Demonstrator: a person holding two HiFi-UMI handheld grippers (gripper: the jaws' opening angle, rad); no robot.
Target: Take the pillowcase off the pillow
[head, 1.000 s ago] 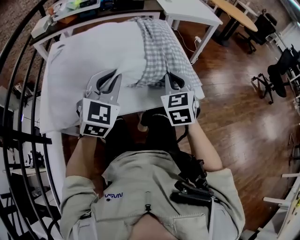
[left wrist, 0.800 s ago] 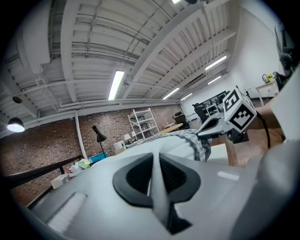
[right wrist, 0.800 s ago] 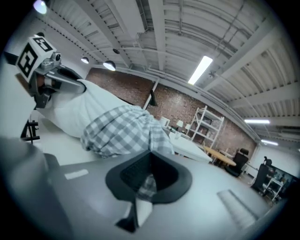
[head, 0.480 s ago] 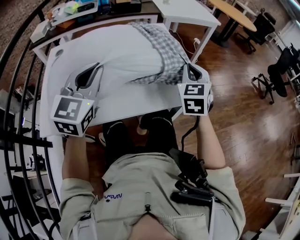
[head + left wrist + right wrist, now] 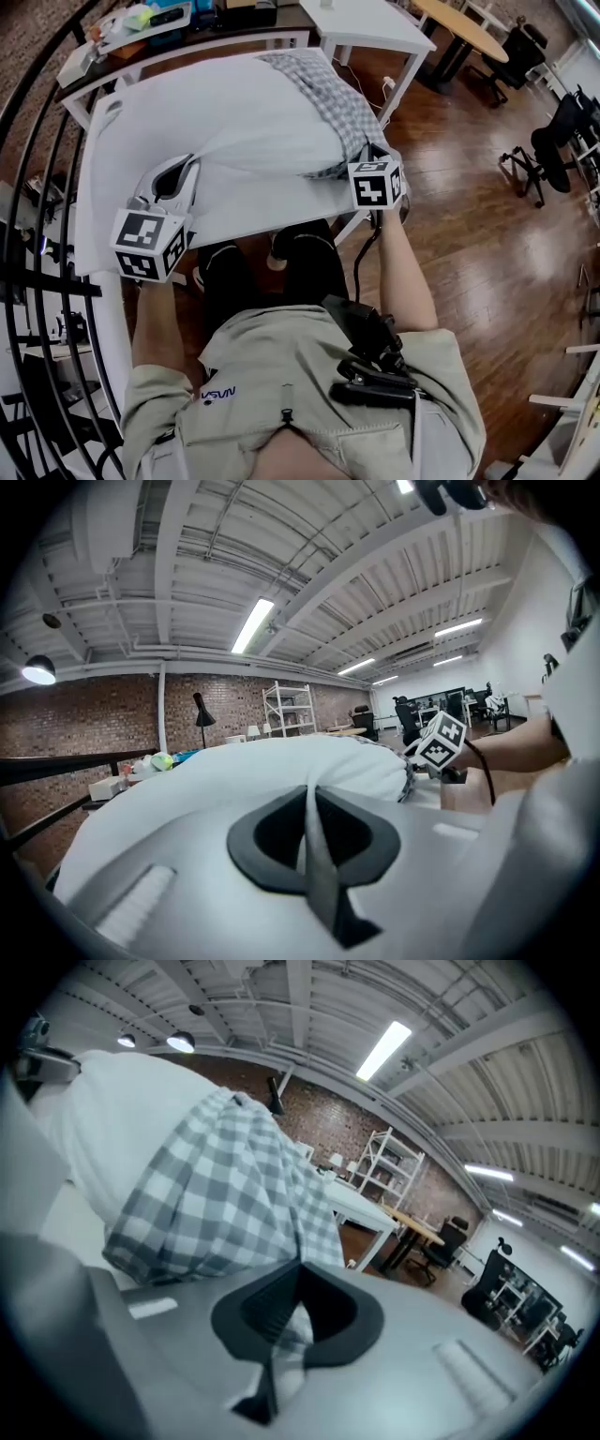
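A white pillow (image 5: 234,112) lies across the white table (image 5: 253,202). The grey-and-white checked pillowcase (image 5: 337,103) is bunched over its right end only. My left gripper (image 5: 185,173) is at the pillow's near left part, shut on a pinch of the white pillow fabric (image 5: 281,771). The left gripper view shows that fabric as a thin fold between the closed jaws (image 5: 309,799). My right gripper (image 5: 372,152) is at the table's right edge, shut on the pillowcase's hem. The checked cloth (image 5: 225,1194) runs into the closed jaws (image 5: 295,1283), with bare pillow (image 5: 112,1119) behind.
A cluttered desk (image 5: 159,19) and a second white table (image 5: 375,19) stand beyond the pillow. A black railing (image 5: 37,187) curves along the left. Office chairs (image 5: 562,141) stand on the wooden floor at the right. My legs are under the table's near edge.
My right gripper has moved right and farther out with the pillowcase, which has slid toward the pillow's right end. My left gripper has shifted left and closed on the pillow.
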